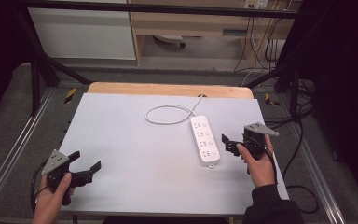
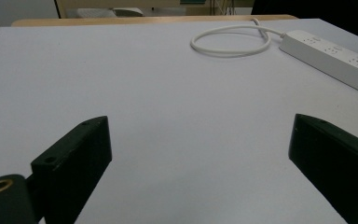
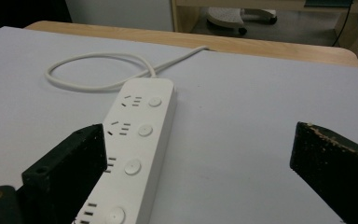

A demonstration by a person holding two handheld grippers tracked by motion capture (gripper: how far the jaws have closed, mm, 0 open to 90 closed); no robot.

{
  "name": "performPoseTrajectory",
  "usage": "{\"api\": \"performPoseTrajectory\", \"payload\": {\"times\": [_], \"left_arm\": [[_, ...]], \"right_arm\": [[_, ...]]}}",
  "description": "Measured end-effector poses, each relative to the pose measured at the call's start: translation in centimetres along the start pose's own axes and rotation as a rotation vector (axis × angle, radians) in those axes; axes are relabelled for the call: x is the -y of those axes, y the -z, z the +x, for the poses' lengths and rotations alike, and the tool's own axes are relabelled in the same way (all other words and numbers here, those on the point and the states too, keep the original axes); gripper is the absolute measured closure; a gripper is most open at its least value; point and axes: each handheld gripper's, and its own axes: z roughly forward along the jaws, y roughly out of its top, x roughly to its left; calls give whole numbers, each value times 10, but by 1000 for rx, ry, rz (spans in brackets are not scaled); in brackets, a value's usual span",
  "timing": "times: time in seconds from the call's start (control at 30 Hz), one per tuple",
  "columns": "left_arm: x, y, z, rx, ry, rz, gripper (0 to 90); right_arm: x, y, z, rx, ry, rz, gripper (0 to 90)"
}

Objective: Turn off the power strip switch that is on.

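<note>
Pale grey sheeting covers the counter (image 1: 135, 154), where a white power strip (image 1: 205, 139) lies right of centre with its looped cord (image 1: 168, 114) trailing toward the far edge. Both tongs stand wide open and hold nothing: the right tongs (image 1: 230, 145) hover just beside the strip's near end, apart from it, while the left tongs (image 1: 86, 164) wait well away at the near left corner. This looks like an approach to the strip, so the next move calls for bringing the right jaws squarely around the strip's body before closing.

Grey tabletop (image 1: 135, 154) on black frame (image 1: 37, 70); wooden shelf unit (image 1: 191, 23) at 12 o'clock, white cabinet (image 1: 81, 32) at 11, grey floor (image 1: 9, 116).
</note>
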Motion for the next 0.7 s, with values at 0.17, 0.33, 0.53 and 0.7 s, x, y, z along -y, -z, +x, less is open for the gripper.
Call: {"api": "performPoseTrajectory", "payload": {"times": [0.17, 0.33, 0.53, 0.7], "left_arm": [[0, 0, 0, -1, -5, 1, 56], [0, 0, 0, 0, -5, 1, 56], [0, 0, 0, 1, -5, -2, 56], [0, 1, 0, 2, -7, -2, 56]], "right_arm": [[7, 10, -10, 24, -17, -2, 45], [15, 17, -19, 22, -33, 11, 44], [29, 24, -27, 27, -36, 29, 45], [38, 31, -33, 24, -41, 32, 49]]}}
